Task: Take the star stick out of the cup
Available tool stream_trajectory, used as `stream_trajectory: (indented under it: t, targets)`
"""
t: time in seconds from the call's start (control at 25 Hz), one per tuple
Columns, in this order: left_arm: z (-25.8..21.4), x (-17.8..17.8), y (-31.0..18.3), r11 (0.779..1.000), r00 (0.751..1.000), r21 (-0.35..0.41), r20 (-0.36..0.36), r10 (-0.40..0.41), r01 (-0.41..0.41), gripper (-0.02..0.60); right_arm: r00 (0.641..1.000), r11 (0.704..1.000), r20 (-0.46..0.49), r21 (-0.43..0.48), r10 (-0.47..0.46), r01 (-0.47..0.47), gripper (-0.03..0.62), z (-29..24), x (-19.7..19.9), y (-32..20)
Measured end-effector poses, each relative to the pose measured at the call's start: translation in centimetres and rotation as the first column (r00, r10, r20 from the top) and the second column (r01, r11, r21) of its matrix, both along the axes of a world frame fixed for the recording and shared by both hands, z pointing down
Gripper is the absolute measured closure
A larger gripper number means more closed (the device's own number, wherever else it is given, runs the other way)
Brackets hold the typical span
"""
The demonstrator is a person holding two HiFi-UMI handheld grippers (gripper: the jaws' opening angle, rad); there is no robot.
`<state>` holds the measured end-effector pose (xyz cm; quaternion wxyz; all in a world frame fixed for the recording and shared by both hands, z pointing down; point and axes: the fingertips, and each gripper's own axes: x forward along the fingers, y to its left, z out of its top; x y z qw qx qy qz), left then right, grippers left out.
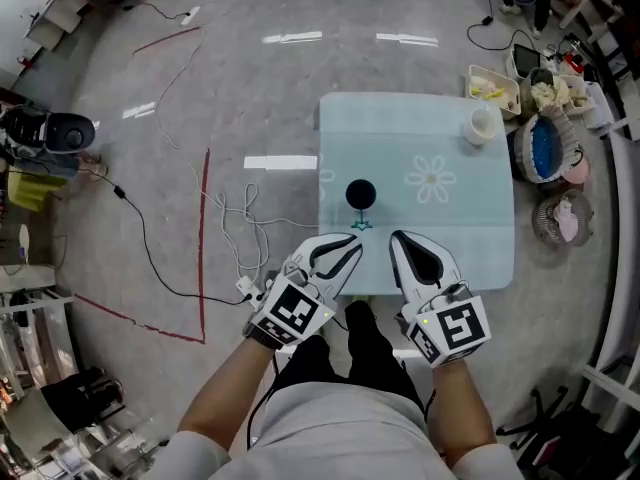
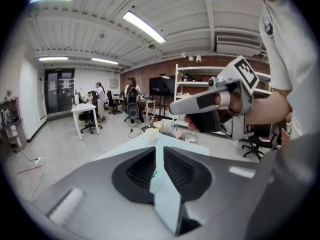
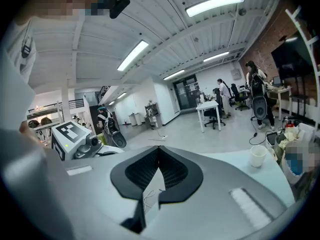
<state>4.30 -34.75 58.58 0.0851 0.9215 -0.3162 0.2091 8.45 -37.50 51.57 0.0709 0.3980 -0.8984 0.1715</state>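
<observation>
Head view suggests the approach step: left claw (image 1: 353,242) barely parted, right claw (image 1: 394,237) closed, both empty near the star stick (image 1: 361,225), which needs wider jaws next.

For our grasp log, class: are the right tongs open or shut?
Shut: the right tongs meet at their tips, with nothing held between them.

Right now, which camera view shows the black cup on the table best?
The head view. It looks down on the black cup, which stands on the light blue table, its round mouth in plain sight. Neither gripper view shows this cup: only their own jaws, some table and the room.
</observation>
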Motion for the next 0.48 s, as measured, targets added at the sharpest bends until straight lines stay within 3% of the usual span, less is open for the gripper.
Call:
stream_trajectory:
  t: [0.16,0.32,0.48]
  targets:
    - [3.4,-0.5,-0.4,1.0,0.998,-0.028,0.063,0.012,-0.01,0.575,1.0,0.999,-0.014,-0.035,-0.003,0.003,0.583,2.5,-0.3,-0.3]
    - [5.6,-0.5,-1.1,0.999,0.991,0.01,0.129,0.043,-0.044,0.567,1.0,0.997,-0.029,-0.072,0.009,-0.011,0.583,5.0,-0.4,-0.7]
    - [7.7,-0.1,-1.3,0.988,0.954,0.075,0.277,0.112,-0.137,0.552,0.999,0.995,-0.027,-0.096,0.018,-0.02,0.583,6.3,-0.3,-1.4]
